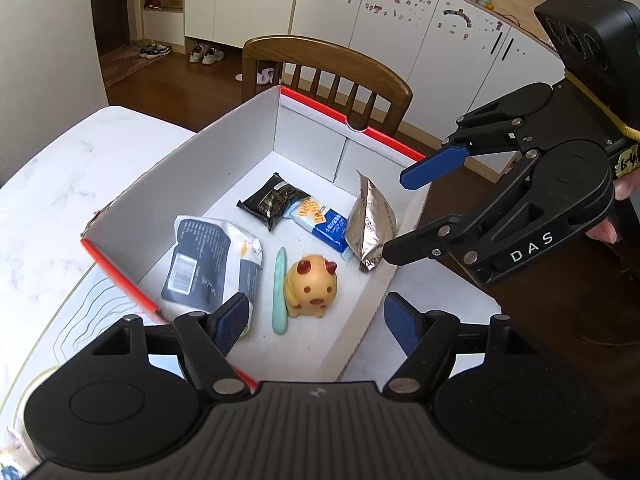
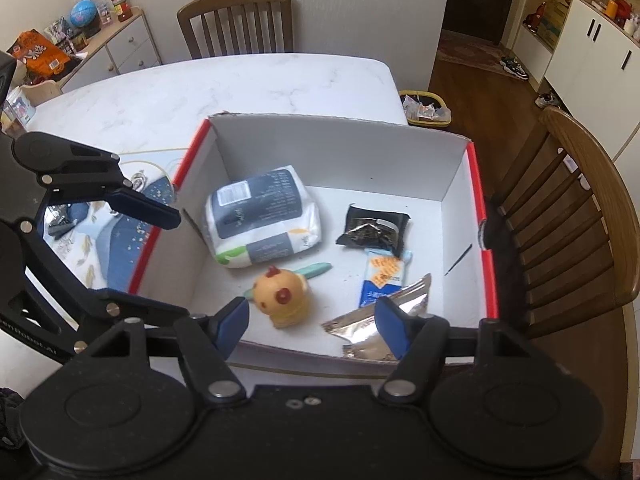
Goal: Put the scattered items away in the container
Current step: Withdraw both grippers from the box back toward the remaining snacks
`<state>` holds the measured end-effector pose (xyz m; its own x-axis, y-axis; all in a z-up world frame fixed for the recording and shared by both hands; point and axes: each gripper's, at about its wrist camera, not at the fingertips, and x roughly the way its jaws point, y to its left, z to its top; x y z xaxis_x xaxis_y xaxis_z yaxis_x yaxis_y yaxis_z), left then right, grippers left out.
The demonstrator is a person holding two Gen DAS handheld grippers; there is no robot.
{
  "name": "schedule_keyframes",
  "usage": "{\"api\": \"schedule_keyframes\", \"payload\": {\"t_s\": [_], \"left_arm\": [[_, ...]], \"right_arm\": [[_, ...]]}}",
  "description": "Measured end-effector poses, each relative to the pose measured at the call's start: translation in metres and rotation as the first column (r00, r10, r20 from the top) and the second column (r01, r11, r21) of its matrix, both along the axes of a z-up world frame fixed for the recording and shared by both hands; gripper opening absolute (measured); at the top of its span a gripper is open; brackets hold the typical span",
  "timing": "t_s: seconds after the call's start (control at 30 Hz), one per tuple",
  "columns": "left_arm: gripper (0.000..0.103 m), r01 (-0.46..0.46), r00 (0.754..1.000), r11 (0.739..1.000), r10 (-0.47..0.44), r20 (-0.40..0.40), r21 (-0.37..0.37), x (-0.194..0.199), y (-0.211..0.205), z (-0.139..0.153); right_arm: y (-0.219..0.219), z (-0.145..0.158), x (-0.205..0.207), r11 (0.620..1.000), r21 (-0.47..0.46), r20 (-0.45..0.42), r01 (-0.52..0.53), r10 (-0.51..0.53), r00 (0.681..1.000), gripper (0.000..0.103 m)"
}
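Observation:
A white cardboard box (image 1: 304, 128) with red rims (image 2: 332, 148) stands on the table. Inside lie a wet-wipes pack (image 1: 208, 256) (image 2: 260, 216), a yellow squishy animal toy (image 1: 314, 286) (image 2: 282, 292), a teal pen (image 1: 280, 290) (image 2: 316, 269), a black snack packet (image 1: 274, 200) (image 2: 374, 230), a blue and white bar wrapper (image 1: 324, 220) (image 2: 384, 276) and a silver foil pouch (image 1: 370, 224) (image 2: 376, 320). My left gripper (image 1: 316, 320) (image 2: 160, 258) is open and empty above the box's near rim. My right gripper (image 2: 312, 322) (image 1: 404, 218) is open and empty over the box's edge, near the foil pouch.
A white marble table (image 2: 200, 88) holds the box. A patterned mat (image 2: 104, 240) lies beside the box. Wooden chairs (image 1: 320, 68) (image 2: 568, 216) stand at the table's sides. A yellow basket (image 2: 426, 108) sits on the floor.

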<state>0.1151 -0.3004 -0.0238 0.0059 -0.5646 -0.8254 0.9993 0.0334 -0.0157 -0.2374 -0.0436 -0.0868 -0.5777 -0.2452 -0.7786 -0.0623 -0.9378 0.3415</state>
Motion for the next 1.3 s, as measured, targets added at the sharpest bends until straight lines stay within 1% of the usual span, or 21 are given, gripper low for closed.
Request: {"api": "schedule_keyframes", "payload": {"t_s": [0.07,0.13,0.33,0.43,0.5,0.7,0.77,0.83,0.97,1.1,1.23,1.3], "left_arm": [[0.075,0.001,1.0,1.0,-0.001,0.004,-0.004,0.0,0.008,0.003],[0.081,0.002,1.0,1.0,-0.002,0.008,-0.011,0.0,0.015,0.006],[0.082,-0.012,1.0,1.0,0.013,0.023,-0.028,0.002,0.036,0.015],[0.087,-0.012,1.0,0.999,0.013,0.028,-0.038,0.002,0.046,0.019],[0.088,-0.012,1.0,0.999,0.014,0.028,-0.046,0.003,0.053,0.022],[0.089,-0.037,0.999,0.997,0.039,0.024,-0.074,0.008,0.073,0.028],[0.091,-0.045,0.999,0.996,0.047,0.027,-0.081,0.01,0.079,0.03],[0.096,-0.052,0.998,0.995,0.054,0.03,-0.089,0.012,0.087,0.031],[0.098,-0.063,0.997,0.994,0.066,0.036,-0.094,0.017,0.101,0.032],[0.099,-0.078,0.996,0.992,0.082,0.038,-0.101,0.022,0.117,0.033],[0.103,-0.099,0.994,0.989,0.102,0.026,-0.109,0.031,0.134,0.034],[0.103,-0.108,0.994,0.988,0.11,0.019,-0.113,0.037,0.144,0.034]], "right_arm": [[-0.006,0.004,0.002,1.0,-0.005,-0.006,0.015,-0.015,1.0,0.069],[-0.013,0.007,0.004,1.0,-0.005,-0.009,0.024,-0.024,1.0,0.069],[-0.032,0.015,0.007,0.998,-0.014,-0.019,0.062,-0.062,0.998,0.069],[-0.041,0.019,0.009,0.996,-0.017,-0.026,0.084,-0.085,0.996,0.069],[-0.047,0.022,0.011,0.995,-0.02,-0.032,0.096,-0.097,0.995,0.069],[-0.067,0.029,0.013,0.991,-0.018,-0.052,0.132,-0.133,0.99,0.069],[-0.075,0.031,0.013,0.99,-0.021,-0.055,0.138,-0.139,0.989,0.069],[-0.082,0.034,0.013,0.988,-0.028,-0.058,0.149,-0.15,0.987,0.069],[-0.096,0.043,0.011,0.985,-0.047,-0.065,0.167,-0.17,0.983,0.069],[-0.109,0.05,0.007,0.982,-0.049,-0.073,0.181,-0.184,0.98,0.072],[-0.123,0.055,0.002,0.981,-0.053,-0.082,0.187,-0.19,0.978,0.075],[-0.129,0.058,-0.002,0.98,-0.049,-0.086,0.192,-0.196,0.977,0.075]]}}
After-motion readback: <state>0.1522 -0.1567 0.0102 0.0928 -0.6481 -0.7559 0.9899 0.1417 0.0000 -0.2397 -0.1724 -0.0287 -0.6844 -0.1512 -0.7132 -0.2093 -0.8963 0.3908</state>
